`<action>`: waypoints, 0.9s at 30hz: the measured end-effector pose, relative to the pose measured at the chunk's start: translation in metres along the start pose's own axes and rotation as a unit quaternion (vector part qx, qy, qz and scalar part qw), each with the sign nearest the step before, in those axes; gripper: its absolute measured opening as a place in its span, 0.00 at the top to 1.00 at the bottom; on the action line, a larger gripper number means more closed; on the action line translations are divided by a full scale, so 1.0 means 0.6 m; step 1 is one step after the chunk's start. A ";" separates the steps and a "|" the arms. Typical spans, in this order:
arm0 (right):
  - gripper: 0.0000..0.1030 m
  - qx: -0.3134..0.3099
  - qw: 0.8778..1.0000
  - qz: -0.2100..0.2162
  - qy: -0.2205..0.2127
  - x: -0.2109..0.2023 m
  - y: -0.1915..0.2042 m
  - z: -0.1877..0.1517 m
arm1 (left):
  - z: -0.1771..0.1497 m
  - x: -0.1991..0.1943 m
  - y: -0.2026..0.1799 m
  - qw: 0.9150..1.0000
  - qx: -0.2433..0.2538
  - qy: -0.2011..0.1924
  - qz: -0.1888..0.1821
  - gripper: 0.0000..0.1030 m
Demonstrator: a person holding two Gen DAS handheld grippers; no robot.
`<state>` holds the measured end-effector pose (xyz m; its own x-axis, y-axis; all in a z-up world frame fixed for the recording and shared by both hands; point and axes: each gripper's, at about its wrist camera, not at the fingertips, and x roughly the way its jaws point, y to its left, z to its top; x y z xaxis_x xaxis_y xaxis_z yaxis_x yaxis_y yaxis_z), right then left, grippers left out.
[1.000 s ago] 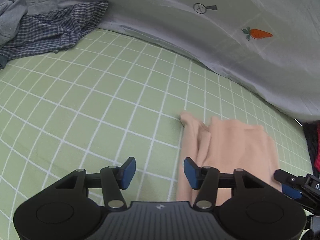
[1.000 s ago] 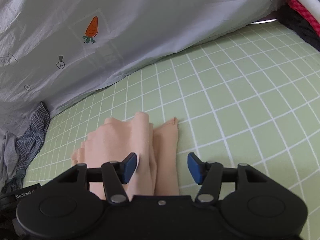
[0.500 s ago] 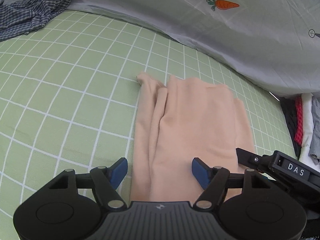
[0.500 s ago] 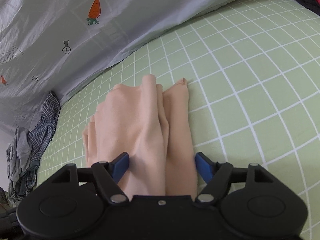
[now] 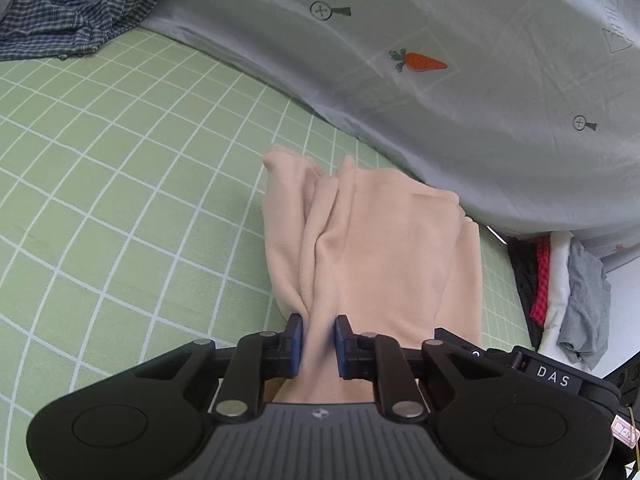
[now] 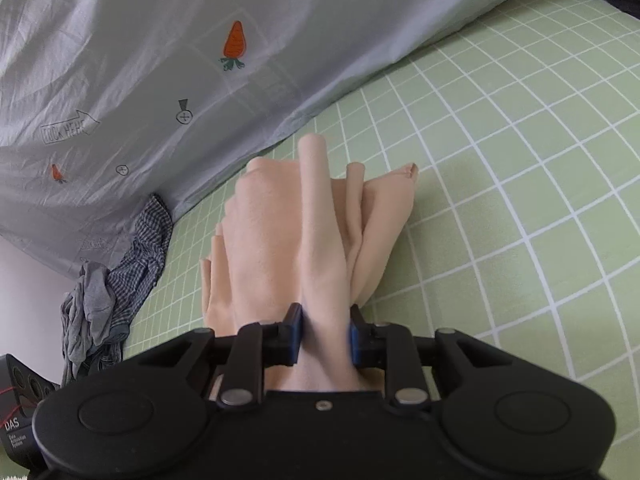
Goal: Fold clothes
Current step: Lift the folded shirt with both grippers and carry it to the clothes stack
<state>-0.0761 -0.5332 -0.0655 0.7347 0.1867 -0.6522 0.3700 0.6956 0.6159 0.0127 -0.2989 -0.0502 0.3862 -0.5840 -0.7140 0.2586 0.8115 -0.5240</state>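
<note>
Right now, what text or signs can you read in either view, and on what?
"DAS": right gripper's body, seen from left wrist.
"DAS": left gripper's body; smaller lines beneath are unreadable.
"LOOK HERE": arrow printed on the grey sheet.
Other sheet lettering: too blurred.

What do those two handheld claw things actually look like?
Both the left gripper and the right gripper are matte black plastic with rounded bodies, silver pivot pins and blue pads on the fingers. A white "DAS" label marks the right one.
</note>
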 end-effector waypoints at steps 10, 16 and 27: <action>0.77 -0.031 0.998 -0.023 -0.043 -0.125 0.055 -0.081 | -0.054 -0.103 -0.012 0.999 0.032 -0.003 -0.034 0.83; 0.77 -0.006 0.998 -0.049 -0.048 -0.176 0.075 -0.156 | -0.106 -0.142 0.011 0.998 0.049 0.020 -0.039 0.83; 0.77 0.045 0.989 -0.128 -0.054 -0.293 0.013 -0.305 | -0.205 -0.141 -0.035 0.989 0.083 0.093 -0.077 0.83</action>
<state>-0.3064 -0.4333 -0.0269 0.6655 -0.0657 -0.7435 0.5966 0.6453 0.4771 -0.1343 -0.2690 -0.0359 0.1657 -0.6817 -0.7127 0.4501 0.6953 -0.5604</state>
